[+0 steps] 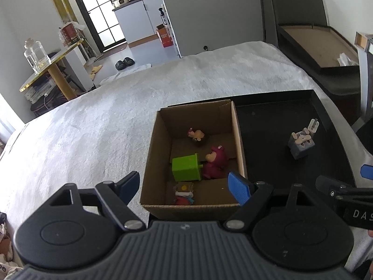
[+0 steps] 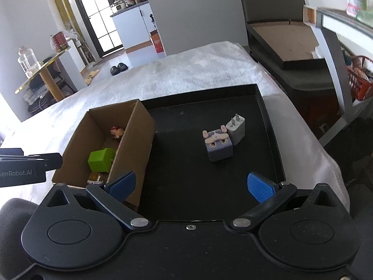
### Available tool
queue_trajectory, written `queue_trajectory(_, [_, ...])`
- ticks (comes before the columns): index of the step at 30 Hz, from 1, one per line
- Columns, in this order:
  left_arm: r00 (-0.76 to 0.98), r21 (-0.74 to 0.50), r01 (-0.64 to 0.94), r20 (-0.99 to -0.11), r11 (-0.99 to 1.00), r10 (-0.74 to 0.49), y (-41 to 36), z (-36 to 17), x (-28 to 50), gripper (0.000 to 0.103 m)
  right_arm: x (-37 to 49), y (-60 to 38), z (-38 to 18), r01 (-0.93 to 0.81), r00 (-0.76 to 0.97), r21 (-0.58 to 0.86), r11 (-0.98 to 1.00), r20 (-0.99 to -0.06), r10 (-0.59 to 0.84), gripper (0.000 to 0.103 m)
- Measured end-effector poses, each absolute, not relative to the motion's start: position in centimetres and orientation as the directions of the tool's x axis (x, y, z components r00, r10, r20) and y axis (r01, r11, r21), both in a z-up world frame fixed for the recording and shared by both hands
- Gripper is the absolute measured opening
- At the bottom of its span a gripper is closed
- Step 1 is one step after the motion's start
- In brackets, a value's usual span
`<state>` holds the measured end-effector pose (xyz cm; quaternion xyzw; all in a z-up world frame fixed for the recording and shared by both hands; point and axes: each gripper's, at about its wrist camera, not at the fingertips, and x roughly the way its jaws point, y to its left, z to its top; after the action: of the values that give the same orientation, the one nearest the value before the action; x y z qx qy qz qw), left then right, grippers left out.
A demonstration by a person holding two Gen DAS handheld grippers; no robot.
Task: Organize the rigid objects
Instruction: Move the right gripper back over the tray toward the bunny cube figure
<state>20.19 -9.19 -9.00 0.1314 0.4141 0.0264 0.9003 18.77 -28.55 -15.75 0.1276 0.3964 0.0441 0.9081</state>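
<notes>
A cardboard box (image 1: 237,140) (image 2: 137,144) stands at the left end of a black tray (image 1: 275,114) (image 2: 186,163). Inside lie a green cube (image 1: 186,166) (image 2: 101,159), a dark pink bear figure (image 1: 214,162), a small brown-haired figure (image 1: 198,135) (image 2: 116,131) and a red-and-blue figure (image 1: 184,193). On the tray floor sit a grey-blue rabbit cube (image 1: 300,144) (image 2: 219,147) and a white plug charger (image 1: 312,126) (image 2: 236,126), touching. My left gripper (image 1: 184,186) hangs open over the box's near edge, empty. My right gripper (image 2: 191,185) is open above the tray, short of the rabbit cube.
The tray rests on a bed with a white fluffy cover (image 1: 105,121). A dark bed frame with a brown board (image 2: 286,42) lies at the back right. A round gold-edged side table (image 1: 53,65) with a glass jar stands at the left. A red basket (image 2: 359,81) is at the far right.
</notes>
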Motion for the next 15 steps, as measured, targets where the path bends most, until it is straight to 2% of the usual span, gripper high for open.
queue_trajectory(15, [0.634,0.319,0.082,-0.747,0.944,0.197,-11.3,-11.0,23.3,0.082,21.6,-29.9,-17.8,0.002,0.677,0.247,0.969,-0.713,0.18,0.103])
